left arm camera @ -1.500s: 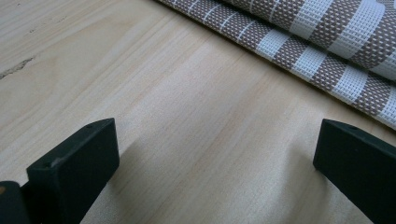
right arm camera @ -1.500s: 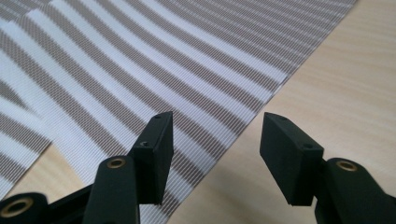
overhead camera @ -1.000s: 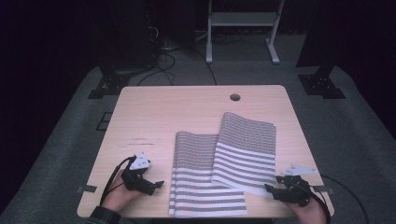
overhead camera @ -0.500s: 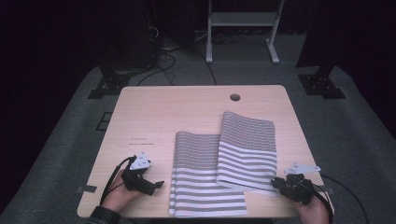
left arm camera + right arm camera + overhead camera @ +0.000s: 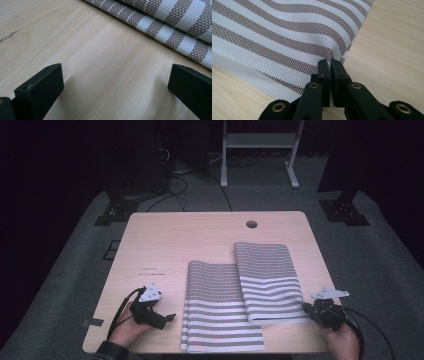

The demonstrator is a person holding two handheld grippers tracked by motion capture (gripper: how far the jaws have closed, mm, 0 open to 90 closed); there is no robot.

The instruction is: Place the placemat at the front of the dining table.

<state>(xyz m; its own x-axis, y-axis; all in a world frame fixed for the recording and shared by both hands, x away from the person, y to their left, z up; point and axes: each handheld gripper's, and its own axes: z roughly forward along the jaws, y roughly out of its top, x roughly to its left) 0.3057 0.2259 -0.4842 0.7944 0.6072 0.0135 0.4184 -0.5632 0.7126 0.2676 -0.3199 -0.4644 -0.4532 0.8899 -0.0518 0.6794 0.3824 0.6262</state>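
Your right hand-held gripper [image 5: 329, 65] has just been closing and now pinches the near right corner of the striped mat [image 5: 287, 32], lifting it slightly. Your left hand-held gripper [image 5: 112, 82] rests wide apart on bare tabletop [image 5: 95, 62], just beside the mat's left part [image 5: 220, 310]. The fold has hardly begun. Whether this is one folded mat or two overlapping is hard to tell.

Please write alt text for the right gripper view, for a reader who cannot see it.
The right gripper has its two black jaws pinched shut on the near corner of a brown-and-white striped woven mat, puckering the fabric there. The mat lies on a pale wooden table.
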